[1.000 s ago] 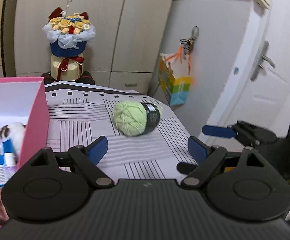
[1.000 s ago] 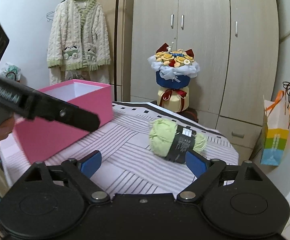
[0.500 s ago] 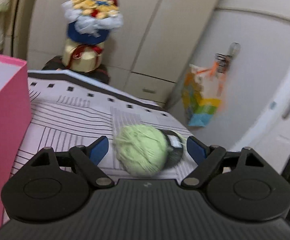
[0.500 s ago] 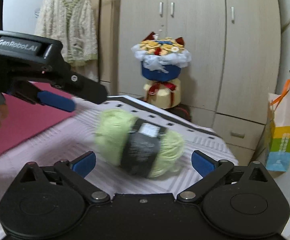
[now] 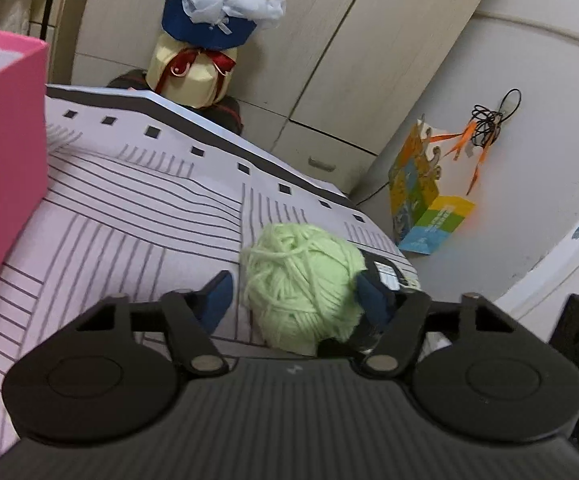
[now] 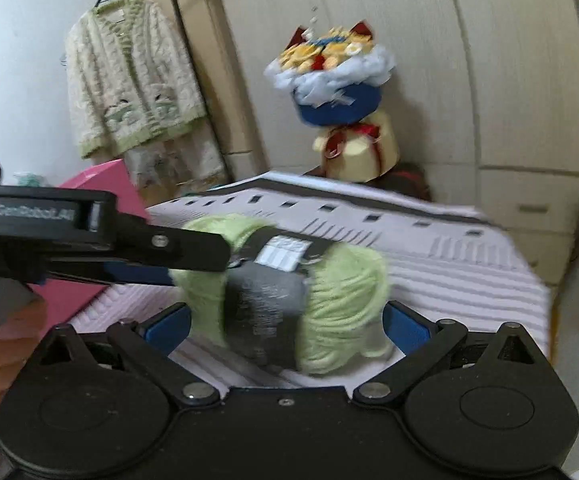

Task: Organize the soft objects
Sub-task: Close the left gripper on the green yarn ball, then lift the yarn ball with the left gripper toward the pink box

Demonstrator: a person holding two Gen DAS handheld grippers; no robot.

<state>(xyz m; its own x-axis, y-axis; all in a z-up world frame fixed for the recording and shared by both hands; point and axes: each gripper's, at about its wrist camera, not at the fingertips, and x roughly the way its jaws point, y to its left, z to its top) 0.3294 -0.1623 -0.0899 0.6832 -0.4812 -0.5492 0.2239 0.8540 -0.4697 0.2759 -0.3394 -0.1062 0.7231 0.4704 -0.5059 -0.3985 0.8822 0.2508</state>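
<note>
Left hand-held gripper has moved in and narrowed around the green yarn ball near the bed's right edge; right hand-held gripper wide open, empty. Grasp forming.

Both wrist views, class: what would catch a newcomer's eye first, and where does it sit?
The light green yarn ball with its dark label, lying on the striped cloth between the fingers of the left hand-held gripper. Next, the bright pink box at the left edge, and the flower bouquet standing before the wardrobe.
</note>
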